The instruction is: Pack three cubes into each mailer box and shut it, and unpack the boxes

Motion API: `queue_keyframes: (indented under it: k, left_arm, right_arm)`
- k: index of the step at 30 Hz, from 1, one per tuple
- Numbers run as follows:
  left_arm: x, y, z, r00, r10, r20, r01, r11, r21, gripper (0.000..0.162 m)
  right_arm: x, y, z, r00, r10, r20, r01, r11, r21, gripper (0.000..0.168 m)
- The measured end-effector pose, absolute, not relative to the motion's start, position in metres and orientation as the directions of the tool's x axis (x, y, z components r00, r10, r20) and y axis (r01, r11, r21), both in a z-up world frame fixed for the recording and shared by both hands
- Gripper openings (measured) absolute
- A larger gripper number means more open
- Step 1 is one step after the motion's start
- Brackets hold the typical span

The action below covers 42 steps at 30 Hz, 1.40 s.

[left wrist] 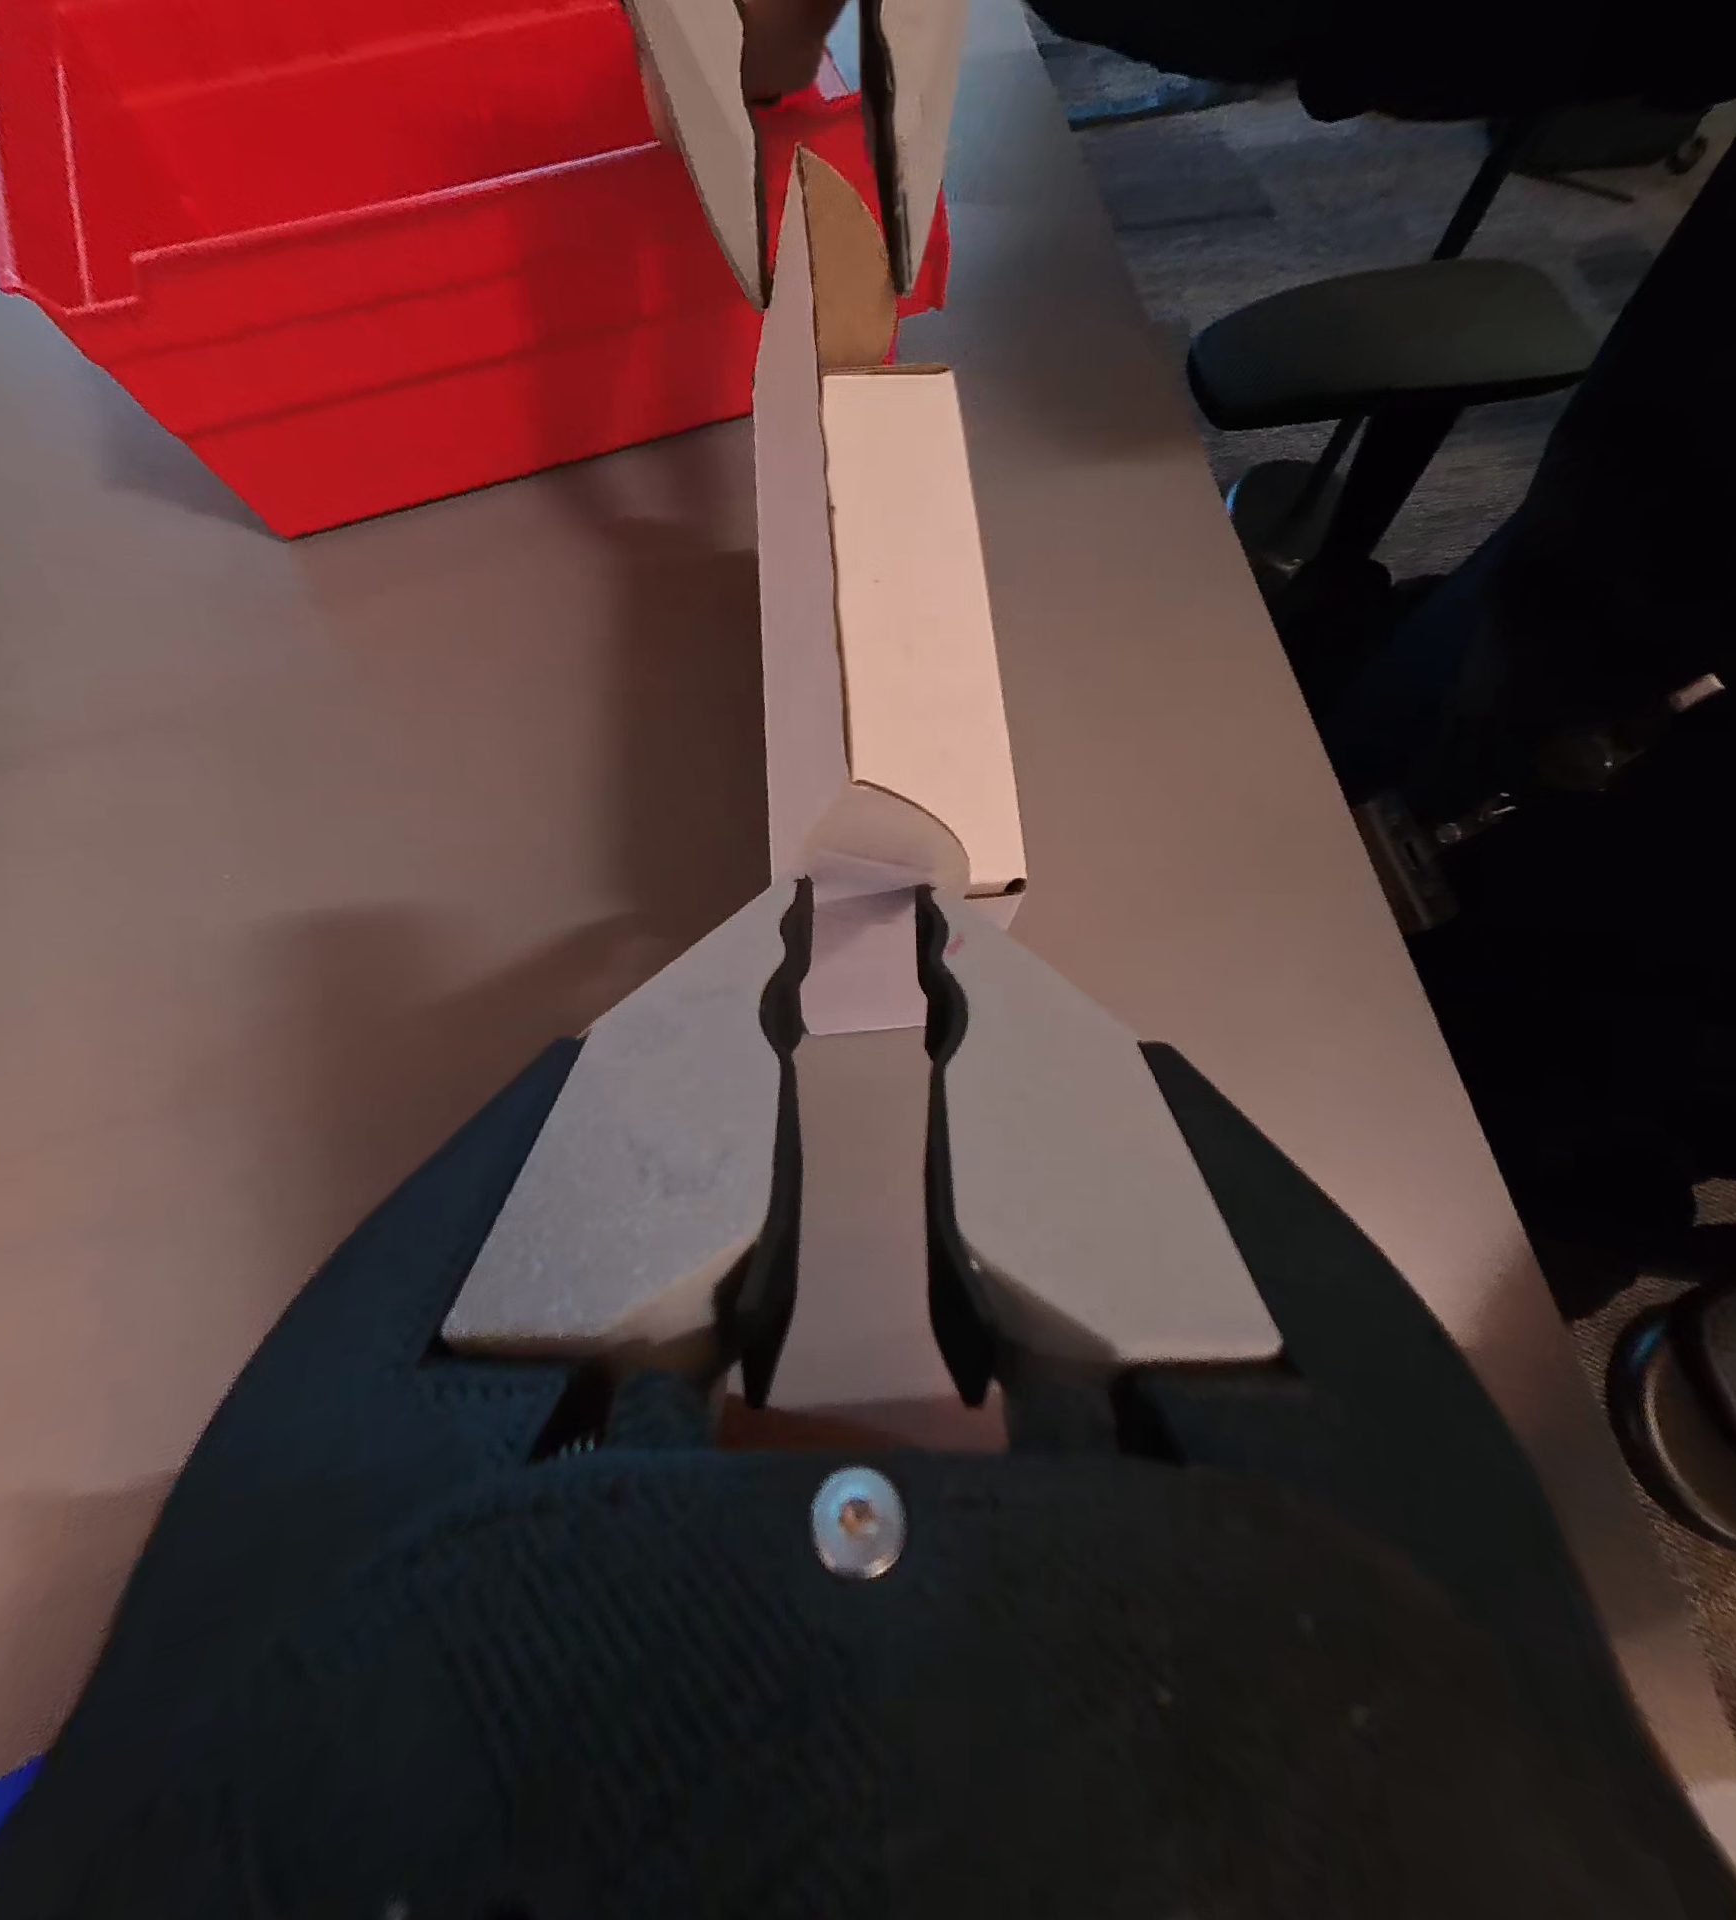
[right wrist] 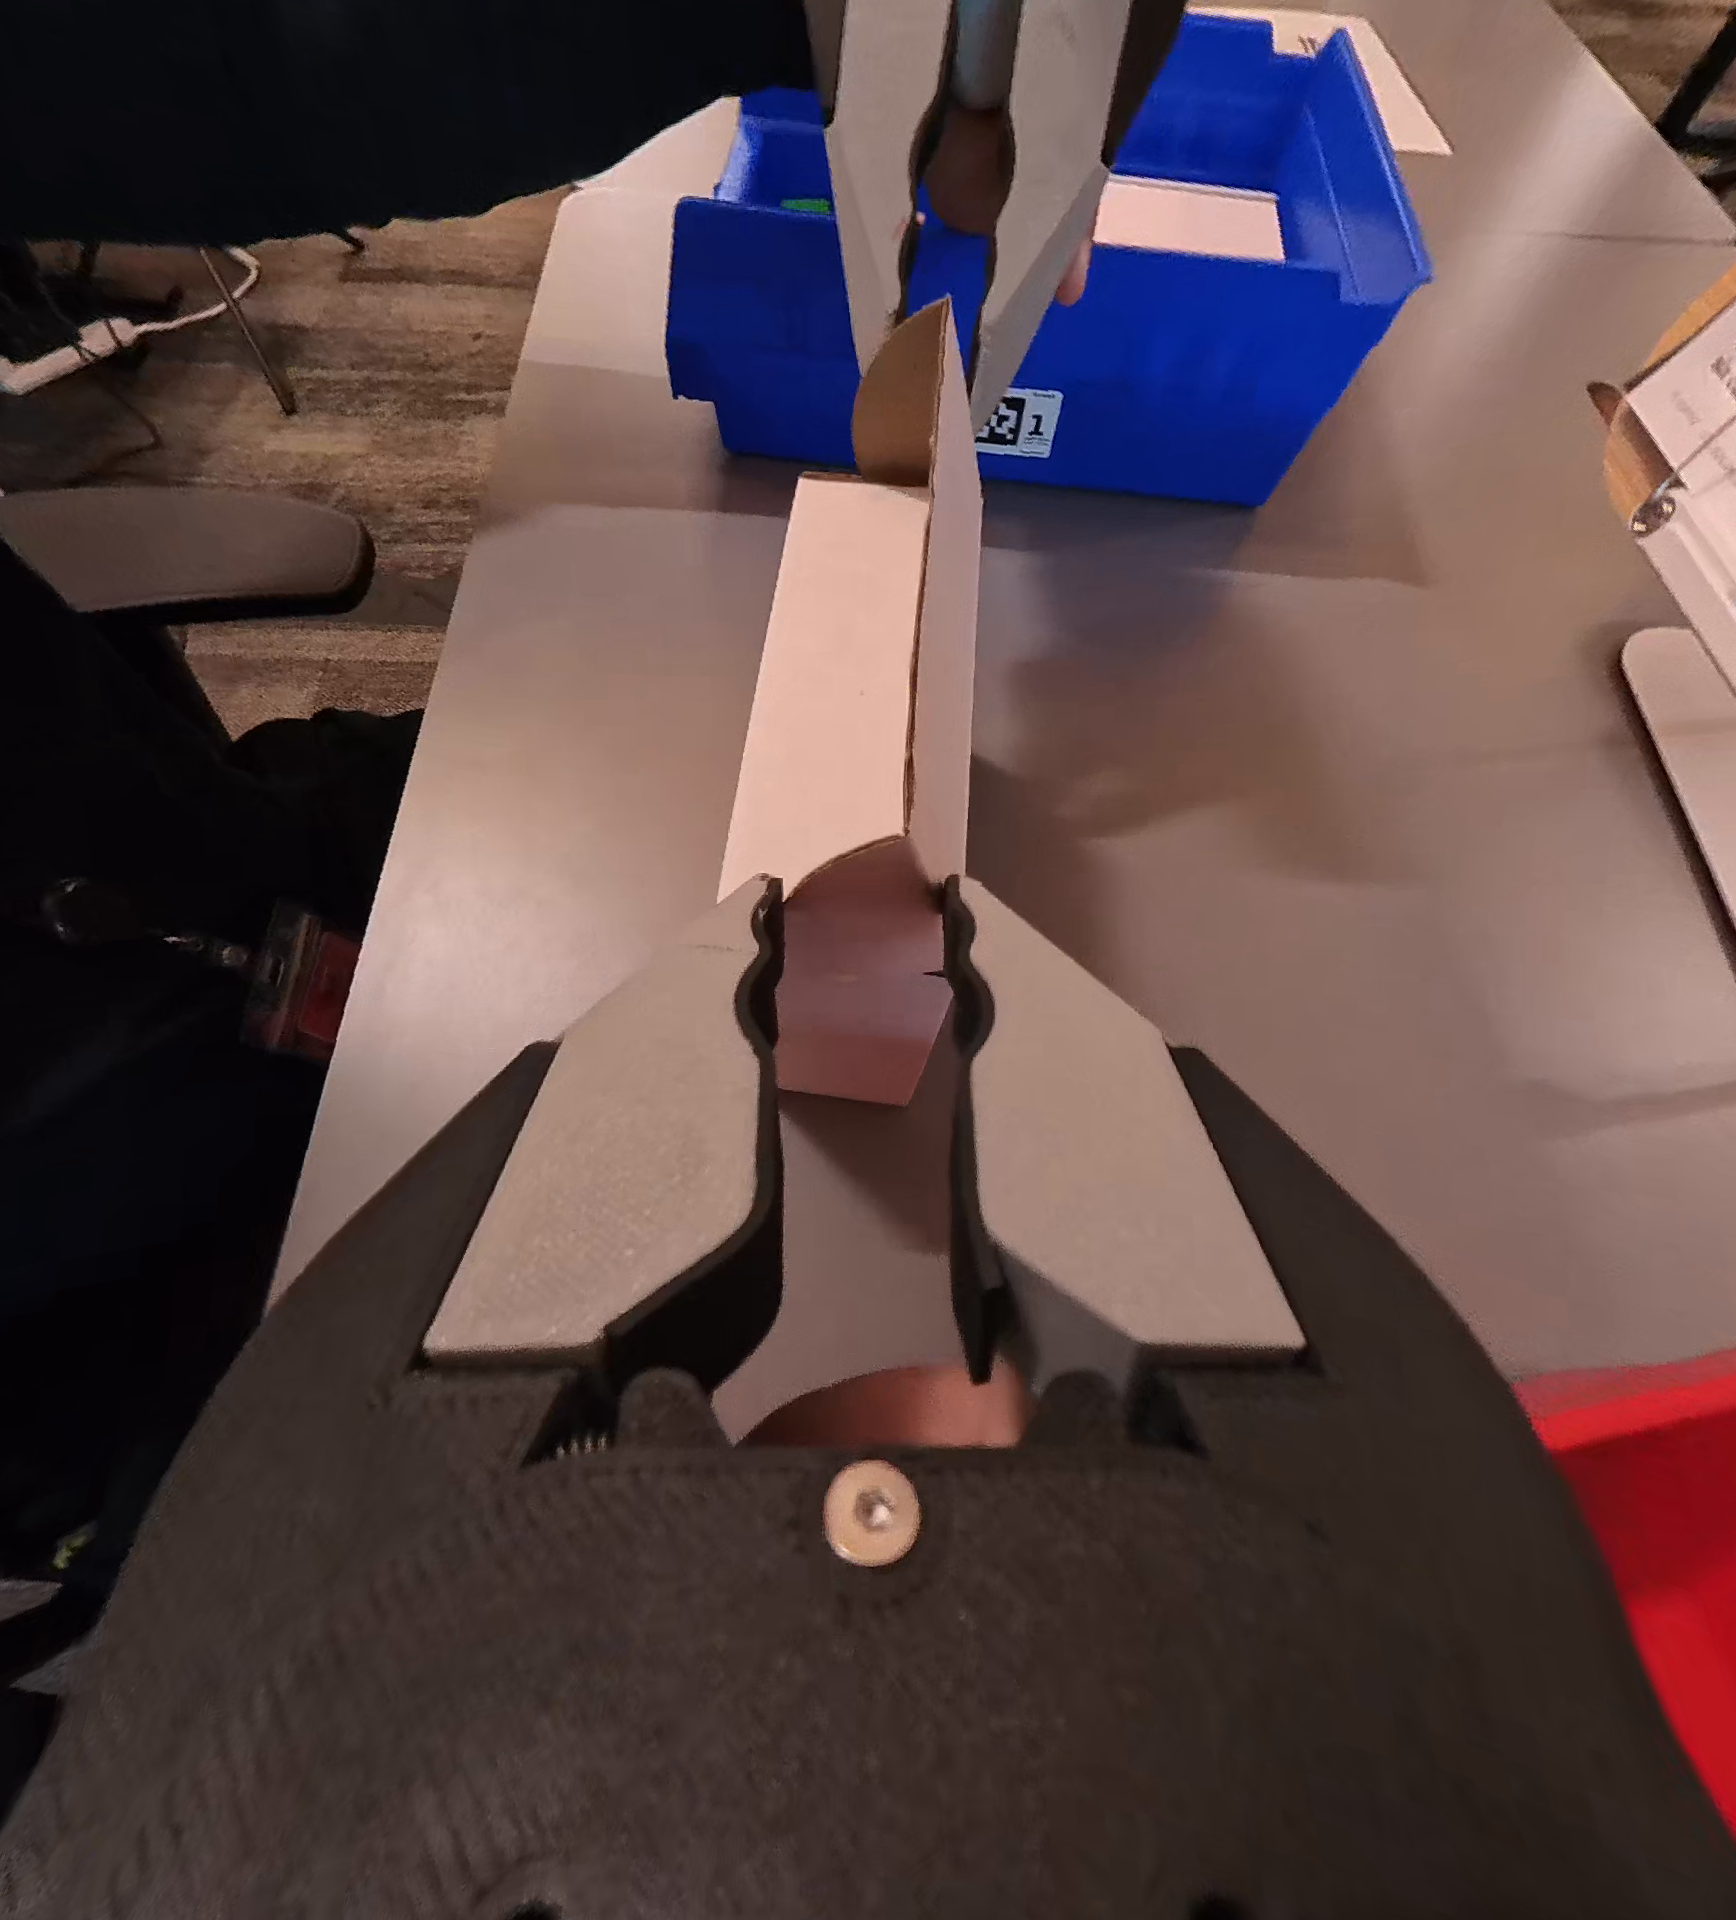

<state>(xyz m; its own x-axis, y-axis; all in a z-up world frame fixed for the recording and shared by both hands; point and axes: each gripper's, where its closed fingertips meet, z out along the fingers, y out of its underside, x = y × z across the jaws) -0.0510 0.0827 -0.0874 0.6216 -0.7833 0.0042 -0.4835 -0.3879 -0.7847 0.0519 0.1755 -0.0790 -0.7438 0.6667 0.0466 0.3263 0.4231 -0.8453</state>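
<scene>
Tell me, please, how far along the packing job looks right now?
Done: nothing is visibly finished; no cubes show. In hand: the left tongs and right tongs each clamp one end of a white mailer box on the table, its lid standing up. Left: shutting it, and the rest.

Red bin (left wrist: 407, 260) and blue bin (right wrist: 1207, 343) — grey table (left wrist: 324, 831)

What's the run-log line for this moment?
left gripper: shut on box end | right gripper: shut on other end | box: on table
</scene>
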Motion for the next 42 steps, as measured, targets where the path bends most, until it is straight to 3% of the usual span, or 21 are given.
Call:
queue_keyframes:
  k: [7, 10, 13, 15, 21, 25, 29, 34, 40, 42]
  left_arm:
    - [-0.049, 0.082, -0.087, 0.64, -0.768, 0.0, -0.483, -0.403, -0.777, 0.017]
    - [-0.042, 0.081, -0.085, 0.628, -0.778, 0.006, -0.485, -0.397, -0.779, 0.017]
    - [-0.038, 0.085, -0.084, 0.634, -0.773, -0.016, -0.502, -0.395, -0.769, 0.022]
    - [-0.043, 0.087, -0.085, 0.655, -0.755, -0.016, -0.498, -0.416, -0.761, 0.02]
    - [-0.061, 0.081, -0.073, 0.718, -0.691, -0.086, -0.499, -0.424, -0.756, 0.038]
    - [-0.047, 0.078, -0.03, 0.757, -0.627, -0.183, -0.456, -0.305, -0.836, 0.021]
    - [0.004, 0.08, -0.026, 0.732, -0.615, -0.291, -0.547, -0.278, -0.789, 0.041]
    - [0.058, 0.101, -0.065, 0.704, -0.654, -0.277, -0.619, -0.373, -0.691, 0.038]
    - [0.058, 0.119, -0.111, 0.704, -0.64, -0.308, -0.686, -0.499, -0.53, 0.054]
    - [0.057, 0.12, -0.111, 0.686, -0.644, -0.338, -0.709, -0.487, -0.51, 0.051]
  right_arm:
    - [0.047, 0.174, -0.077, -0.677, 0.736, 0.002, 0.427, 0.395, -0.814, 0.024]
    - [0.043, 0.168, -0.069, -0.662, 0.749, -0.032, 0.428, 0.343, -0.836, 0.004]
    - [0.043, 0.168, -0.063, -0.67, 0.743, -0.016, 0.403, 0.345, -0.848, 0.003]
    - [0.045, 0.173, -0.062, -0.664, 0.747, 0.01, 0.385, 0.354, -0.852, 0.015]
    - [0.072, 0.187, -0.06, -0.7, 0.71, 0.072, 0.321, 0.403, -0.857, 0.023]
    - [0.083, 0.189, -0.059, -0.71, 0.701, 0.067, 0.277, 0.365, -0.889, 0.026]
    - [0.083, 0.187, -0.067, -0.712, 0.7, 0.062, 0.276, 0.359, -0.891, 0.03]
    - [0.079, 0.179, -0.079, -0.718, 0.694, 0.061, 0.295, 0.382, -0.876, 0.032]
    - [0.08, 0.185, -0.08, -0.708, 0.7, 0.091, 0.291, 0.406, -0.866, 0.035]
    - [0.08, 0.189, -0.077, -0.711, 0.698, 0.084, 0.286, 0.396, -0.873, 0.032]
